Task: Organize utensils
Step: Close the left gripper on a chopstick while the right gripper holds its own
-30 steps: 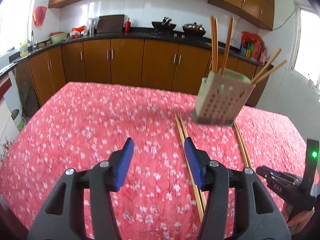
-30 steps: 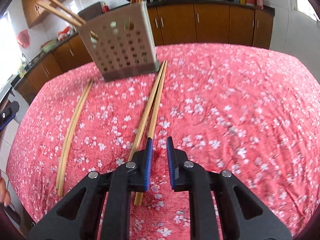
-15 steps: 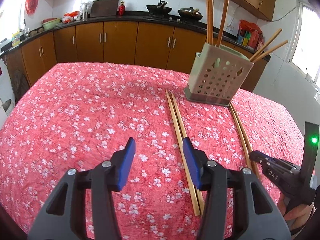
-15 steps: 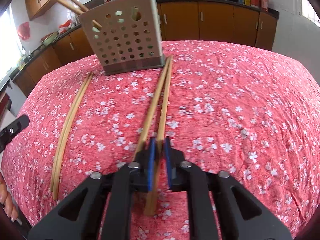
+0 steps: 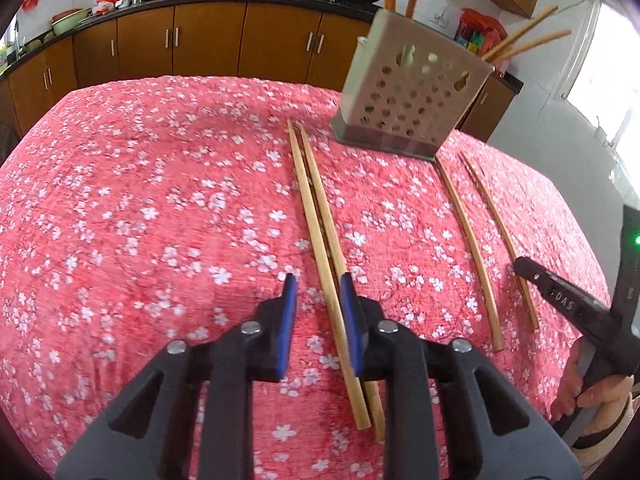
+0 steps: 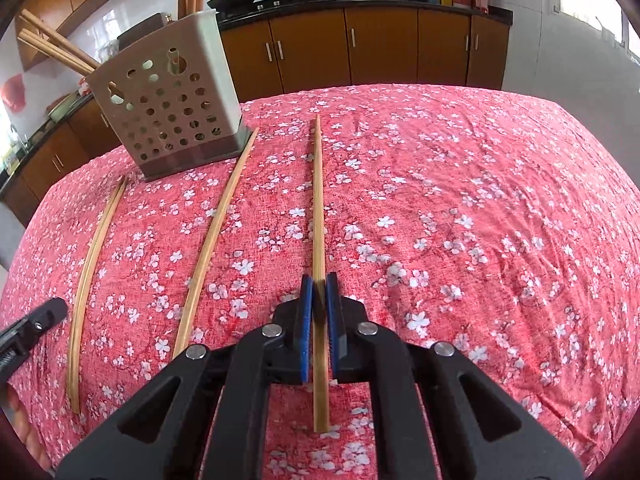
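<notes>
Flanking perforated holder [image 6: 172, 116]: loose chopsticks [image 6: 208, 240], apparently.

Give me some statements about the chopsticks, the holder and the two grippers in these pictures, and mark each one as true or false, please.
1. The right gripper is shut on a single chopstick. True.
2. The perforated holder is empty. False: several chopsticks stand in it, some leaning out over its rim.
3. The left gripper has a pair of chopsticks between its jaws. True: the jaws are closing around the pair.
4. The tablecloth is plain blue. False: it is red with small white flowers.
5. The holder lies on its side. False: it stands on its base on the tablecloth.
</notes>
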`<action>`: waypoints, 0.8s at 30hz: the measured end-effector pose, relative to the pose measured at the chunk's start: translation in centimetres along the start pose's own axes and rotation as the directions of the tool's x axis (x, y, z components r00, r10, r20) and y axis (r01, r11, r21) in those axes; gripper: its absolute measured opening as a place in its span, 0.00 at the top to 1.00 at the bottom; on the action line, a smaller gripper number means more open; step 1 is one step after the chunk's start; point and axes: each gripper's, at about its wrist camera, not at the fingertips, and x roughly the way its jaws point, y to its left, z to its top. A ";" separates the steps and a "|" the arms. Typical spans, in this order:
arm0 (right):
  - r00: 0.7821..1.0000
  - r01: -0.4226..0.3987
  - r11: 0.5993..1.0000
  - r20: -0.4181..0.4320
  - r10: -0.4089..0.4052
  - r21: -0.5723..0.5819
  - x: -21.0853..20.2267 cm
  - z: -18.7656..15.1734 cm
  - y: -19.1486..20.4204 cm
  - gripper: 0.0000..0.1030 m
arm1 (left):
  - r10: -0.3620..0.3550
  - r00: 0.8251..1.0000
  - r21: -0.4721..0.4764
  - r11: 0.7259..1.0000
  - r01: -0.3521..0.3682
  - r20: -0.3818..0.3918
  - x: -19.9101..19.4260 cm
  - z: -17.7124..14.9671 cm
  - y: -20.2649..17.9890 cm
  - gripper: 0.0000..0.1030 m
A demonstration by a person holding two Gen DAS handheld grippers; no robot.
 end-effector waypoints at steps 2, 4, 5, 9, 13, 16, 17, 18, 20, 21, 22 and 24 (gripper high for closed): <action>1.000 -0.004 1.000 0.000 0.004 0.003 0.0 0.0 0.0 0.92 | 0.013 1.000 0.011 1.000 -0.013 -0.012 0.5 -0.1 -0.3 0.81; 1.000 -0.007 1.000 0.001 0.007 0.007 -0.2 -0.2 -0.1 0.92 | 0.032 0.999 0.027 0.999 -0.032 -0.009 0.6 -0.2 -0.5 0.82; 1.000 -0.010 1.000 0.001 0.010 0.009 -0.3 -0.2 -0.2 0.92 | 0.040 0.999 0.035 0.999 -0.039 -0.008 0.6 -0.2 -0.6 0.82; 1.000 -0.012 1.000 0.001 0.012 0.014 -0.3 -0.2 -0.2 0.92 | 0.067 0.998 0.047 0.997 -0.067 -0.007 0.7 -0.2 -0.6 0.84; 1.000 0.011 1.000 0.001 -0.011 -0.007 -0.3 -0.2 0.4 0.92 | 0.099 0.995 0.060 0.993 -0.099 -0.005 1.0 0.1 -0.7 0.87; 1.000 0.001 1.000 0.000 -0.001 -0.002 -0.3 -0.1 0.1 0.92 | 0.131 0.991 0.041 0.991 -0.131 -0.004 1.5 0.8 0.2 0.92; 1.000 -0.003 1.000 0.000 0.003 0.000 -0.3 -0.1 0.0 0.92 | 0.134 0.991 0.031 0.990 -0.134 -0.004 1.6 1.0 0.7 0.92; 1.000 -0.005 1.000 -0.001 0.005 -0.001 -0.3 -0.1 0.0 0.92 | 0.141 0.990 0.025 0.990 -0.141 -0.002 1.6 1.2 1.2 0.92; 1.000 -0.002 1.000 -0.001 0.002 -0.008 -0.3 -0.1 0.0 0.92 | 0.166 0.986 0.024 0.986 -0.166 0.005 1.7 1.5 2.2 0.92; 1.000 0.001 1.000 -0.001 -0.001 -0.012 -0.2 0.0 0.1 0.92 | 0.172 0.985 0.030 0.985 -0.172 0.010 1.7 1.6 2.7 0.92; 1.000 0.006 1.000 -0.001 -0.006 -0.018 -0.2 0.0 0.1 0.92 | 0.174 0.985 0.036 0.984 -0.174 0.012 1.6 1.6 2.9 0.91; 1.000 0.013 1.000 -0.001 -0.013 -0.020 -0.1 0.2 0.1 0.92 | 0.163 0.987 0.037 0.986 -0.163 0.018 1.5 1.6 3.4 0.91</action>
